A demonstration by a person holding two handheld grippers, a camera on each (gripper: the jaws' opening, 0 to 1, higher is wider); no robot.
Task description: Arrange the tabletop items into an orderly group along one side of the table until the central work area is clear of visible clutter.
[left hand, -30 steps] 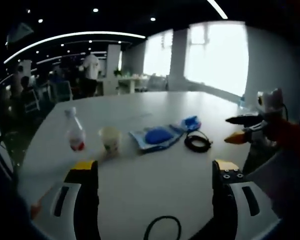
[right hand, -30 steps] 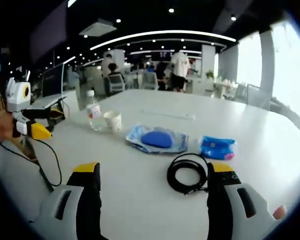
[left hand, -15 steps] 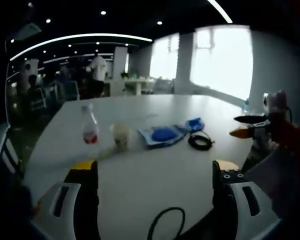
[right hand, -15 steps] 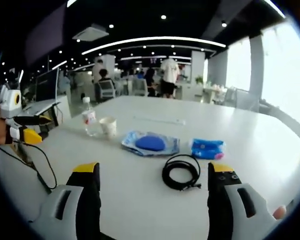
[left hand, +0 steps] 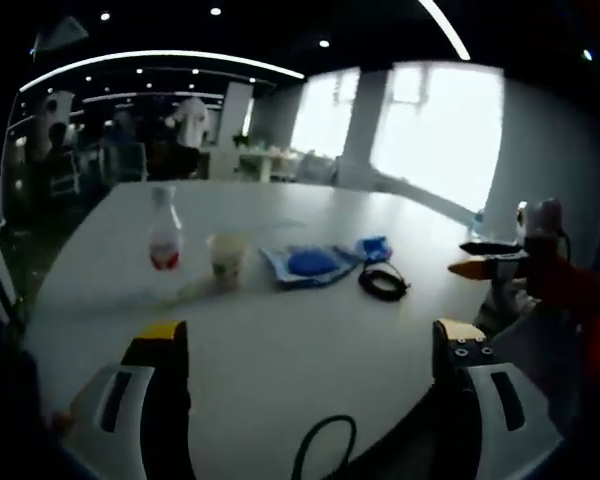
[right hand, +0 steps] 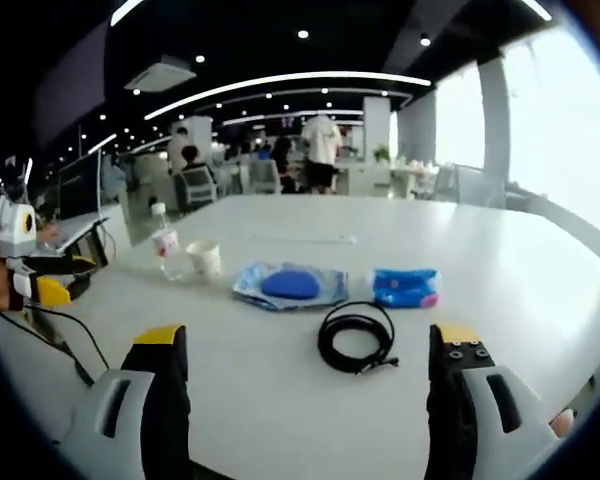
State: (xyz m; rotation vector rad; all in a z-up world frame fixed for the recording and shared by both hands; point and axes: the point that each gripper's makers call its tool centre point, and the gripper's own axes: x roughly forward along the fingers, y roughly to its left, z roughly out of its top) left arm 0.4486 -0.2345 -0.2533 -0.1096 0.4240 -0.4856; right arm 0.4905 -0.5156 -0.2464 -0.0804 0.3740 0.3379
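Right gripper view looked along the right gripper [right hand: 305, 395], whose two yellow-tipped fingers [right hand: 160, 345] stood wide apart above the near edge of the white table [right hand: 500, 270], holding and touching nothing. Between and beyond them lay a coiled black cable [right hand: 356, 338]. Past the cable sat a clear bag [right hand: 290, 286] with a blue object inside and, just to its right, a small blue packet [right hand: 404, 286]. Further left stood a paper cup [right hand: 204, 259] and, just beside it, a bottle [right hand: 165, 246] with a red label, both upright. At the left edge of that view the left gripper [right hand: 52, 280] hung over the table's side, with a black wire trailing below it.

Left gripper view showed the left gripper [left hand: 310, 385] with its fingers [left hand: 165, 340] likewise spread wide and empty over the table [left hand: 280, 350]. Ahead ran the same row: bottle [left hand: 164, 232], cup [left hand: 226, 257], bag [left hand: 305, 264], packet [left hand: 372, 246] and cable [left hand: 383, 282]. The right gripper [left hand: 485, 258] showed at the right, its thin jaws slightly parted with nothing between them.
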